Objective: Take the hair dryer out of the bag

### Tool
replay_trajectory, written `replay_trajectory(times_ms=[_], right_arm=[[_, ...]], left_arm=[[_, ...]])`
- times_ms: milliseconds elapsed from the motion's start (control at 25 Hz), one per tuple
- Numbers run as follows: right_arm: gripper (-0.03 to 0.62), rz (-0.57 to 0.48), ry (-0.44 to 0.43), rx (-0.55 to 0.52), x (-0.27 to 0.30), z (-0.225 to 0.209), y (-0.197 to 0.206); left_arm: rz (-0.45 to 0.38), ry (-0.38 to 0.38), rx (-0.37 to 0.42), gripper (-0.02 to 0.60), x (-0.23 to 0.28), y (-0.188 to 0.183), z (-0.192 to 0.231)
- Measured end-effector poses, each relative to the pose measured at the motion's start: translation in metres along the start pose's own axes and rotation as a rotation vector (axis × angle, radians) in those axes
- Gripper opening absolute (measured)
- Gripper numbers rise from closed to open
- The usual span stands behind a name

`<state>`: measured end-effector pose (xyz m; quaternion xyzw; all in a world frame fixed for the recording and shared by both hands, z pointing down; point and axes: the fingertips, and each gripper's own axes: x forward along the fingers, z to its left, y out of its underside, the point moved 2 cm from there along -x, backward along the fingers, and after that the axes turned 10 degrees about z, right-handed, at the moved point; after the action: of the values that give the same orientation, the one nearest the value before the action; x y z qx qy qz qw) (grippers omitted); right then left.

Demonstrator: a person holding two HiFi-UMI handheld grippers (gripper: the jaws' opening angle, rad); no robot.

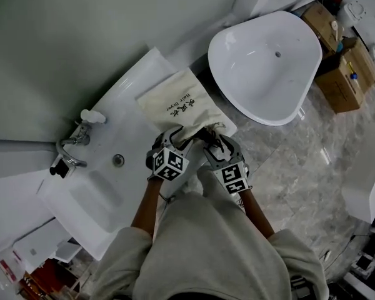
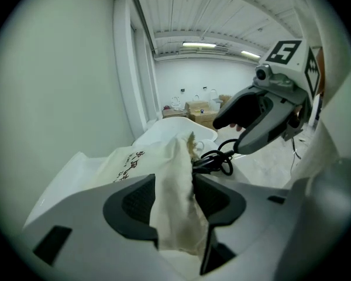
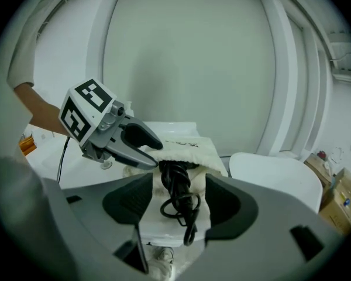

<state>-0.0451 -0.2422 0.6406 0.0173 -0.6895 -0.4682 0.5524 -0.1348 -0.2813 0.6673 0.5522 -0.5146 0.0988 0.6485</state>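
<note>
A cream cloth bag [image 1: 175, 105] with dark print lies on the white counter [image 1: 134, 74], its mouth toward me. My left gripper [image 1: 177, 135] is shut on the cloth at the bag's mouth; in the left gripper view a fold of cloth [image 2: 175, 209] stands pinched between the pads. My right gripper [image 1: 214, 137] sits just right of it at the same opening. A bundle of black cord [image 3: 178, 186] from the hair dryer comes out of the bag between the right jaws, which hold it, and a loop hangs below. The dryer's body is hidden inside the bag.
A sink basin [image 1: 94, 199] with a chrome faucet [image 1: 72, 150] lies left of the bag. A large white tub [image 1: 269, 67] stands on the marble floor to the right, with cardboard boxes [image 1: 344, 74] behind it. The wall runs along the counter's far side.
</note>
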Motion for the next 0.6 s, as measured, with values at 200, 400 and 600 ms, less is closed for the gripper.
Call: replay_trajectory(times_ms=[200,400,600], right_arm=[[0.275,0.032,0.019,0.006,-0.003,0.006,0.013],[0.300,0.080,0.014,-0.012,-0.002,0.013,0.019],[0.338,0.147,0.005,-0.123,0.005,0.018,0.019]], left_arm=[[-0.017,-0.002,-0.001,0.093,0.001,-0.006,0.005],[-0.080,0.000,-0.078,0.052,-0.011,-0.015,0.014],[-0.139,0.009,-0.139,0.048,-0.023,-0.025,0.021]])
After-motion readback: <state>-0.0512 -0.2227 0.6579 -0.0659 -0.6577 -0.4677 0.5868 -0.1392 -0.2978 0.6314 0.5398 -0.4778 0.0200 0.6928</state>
